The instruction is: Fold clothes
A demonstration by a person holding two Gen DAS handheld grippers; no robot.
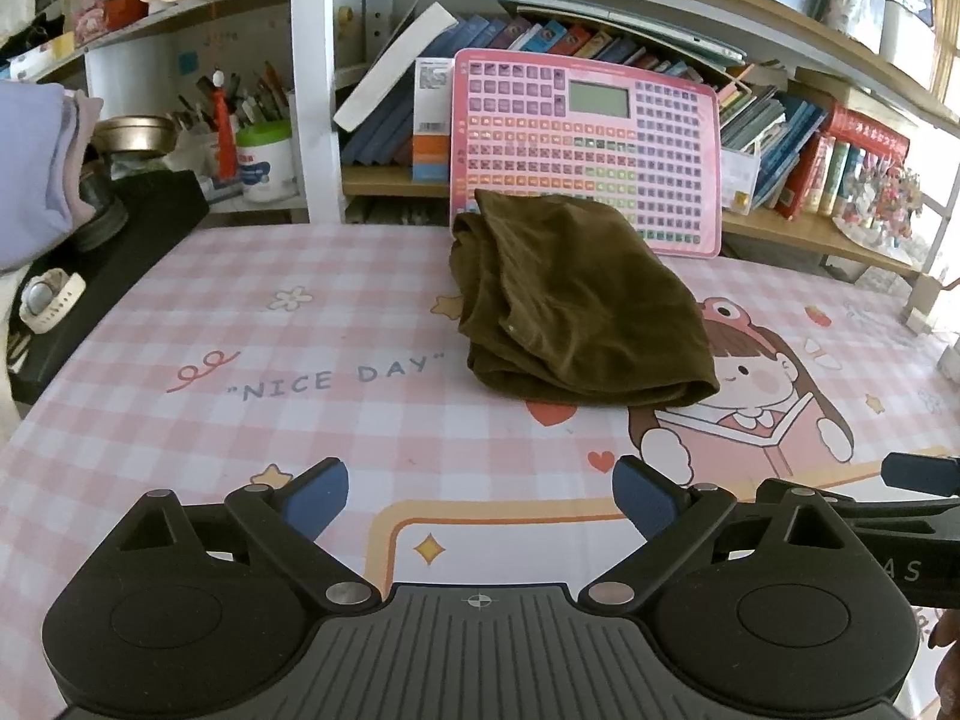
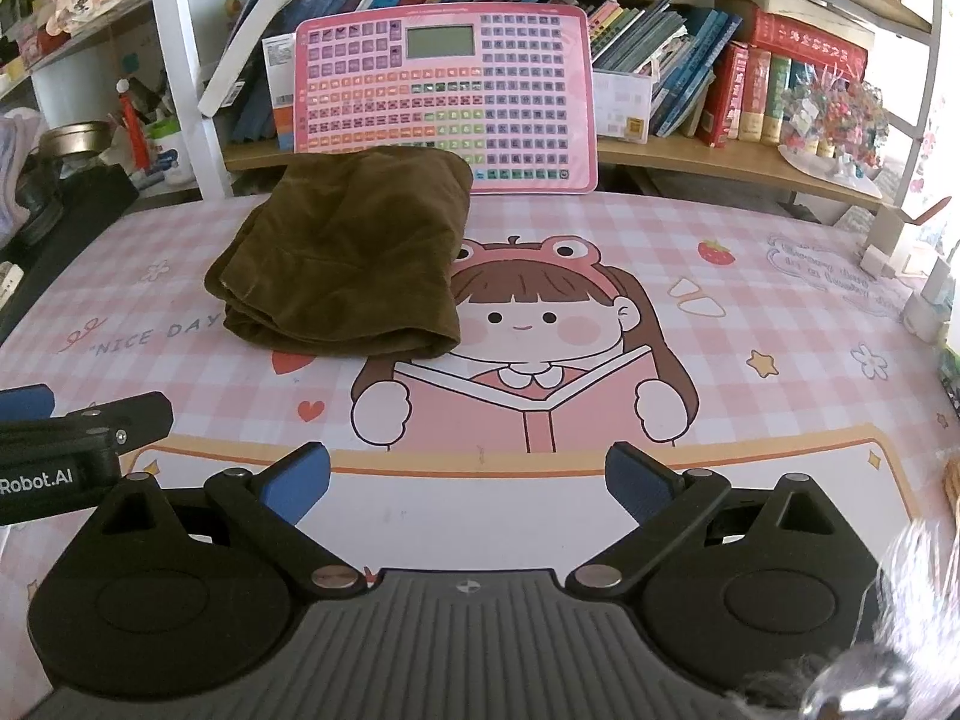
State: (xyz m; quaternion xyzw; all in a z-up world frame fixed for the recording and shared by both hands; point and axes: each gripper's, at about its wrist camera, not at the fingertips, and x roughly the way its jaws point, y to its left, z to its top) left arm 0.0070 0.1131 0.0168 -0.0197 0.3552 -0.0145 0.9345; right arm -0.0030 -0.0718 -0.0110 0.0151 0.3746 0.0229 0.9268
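Only the left wrist view shows a white watch (image 1: 45, 300) on a black stand at the tabletop's (image 1: 336, 324) left edge; the right wrist view alone shows the mat's whole reading-girl print (image 2: 528, 354). Bare checked mat lies between both grippers and the cloth. The left gripper (image 1: 480, 501) and right gripper (image 2: 468, 483) have jaws apart, empty. An olive-brown folded garment (image 1: 576, 306) lies bunched mid-tabletop, just before a pink button board (image 1: 600, 138).

Pink button board (image 2: 444, 99), bookshelf books (image 2: 750, 96), checked mat (image 2: 690, 252).
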